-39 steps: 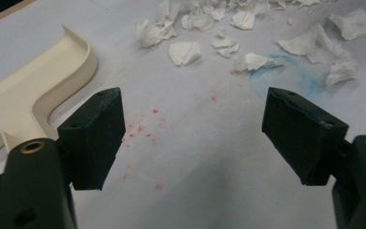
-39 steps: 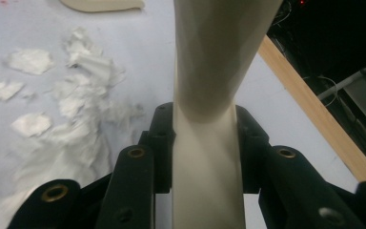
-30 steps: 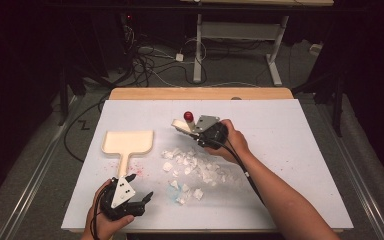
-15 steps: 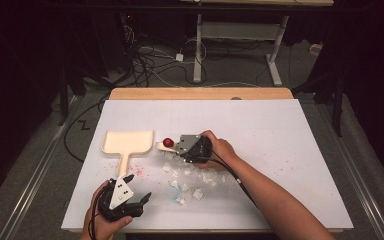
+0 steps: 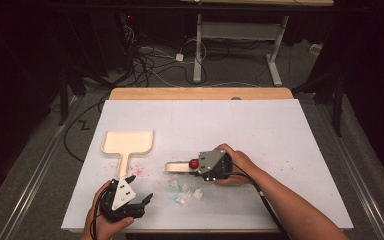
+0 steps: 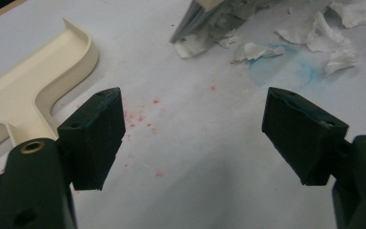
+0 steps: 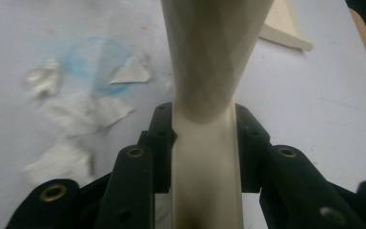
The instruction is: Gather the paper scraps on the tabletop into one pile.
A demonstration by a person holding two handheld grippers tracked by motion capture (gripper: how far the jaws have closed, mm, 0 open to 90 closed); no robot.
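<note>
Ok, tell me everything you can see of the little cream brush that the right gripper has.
The brush is cream plastic by its look, with a slim handle that flares wider toward the head. It lies roughly level, low over the white table, pointing toward the dustpan. The right gripper is shut on its handle. Torn paper scraps lie beside it.

A cream hand brush (image 5: 179, 167), its handle clamped in the right hand-held gripper (image 5: 200, 166), lies level and low over the table's (image 5: 280, 130) middle, head pointing toward the left edge. Torn white paper scraps (image 5: 184, 192) lie scattered just in front of it. A cream dustpan (image 5: 127, 144) rests flat nearer the left edge, handle toward the front edge.
</note>
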